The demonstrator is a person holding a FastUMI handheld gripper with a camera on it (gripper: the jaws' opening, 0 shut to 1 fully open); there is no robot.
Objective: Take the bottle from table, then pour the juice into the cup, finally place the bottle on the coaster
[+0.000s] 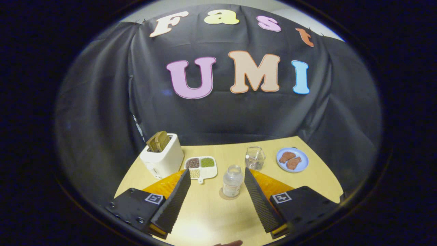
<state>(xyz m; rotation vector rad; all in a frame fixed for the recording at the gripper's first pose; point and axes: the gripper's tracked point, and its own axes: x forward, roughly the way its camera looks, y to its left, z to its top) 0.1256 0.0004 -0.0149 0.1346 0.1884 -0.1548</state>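
A small clear bottle (232,181) stands upright on a round brown coaster (228,196) on the wooden table, ahead of my fingers and nearer the right one. Beyond it and slightly right stands a clear measuring cup (255,158). My gripper (217,174) is open wide, and its two fingers touch nothing; the bottle sits apart from both.
A white toaster (163,158) with bread in its slot stands at the back left. Next to it lies a white divided tray (201,166) of beans. A blue plate (292,160) with brown food is at the back right. The table's (211,215) edges curve off on both sides.
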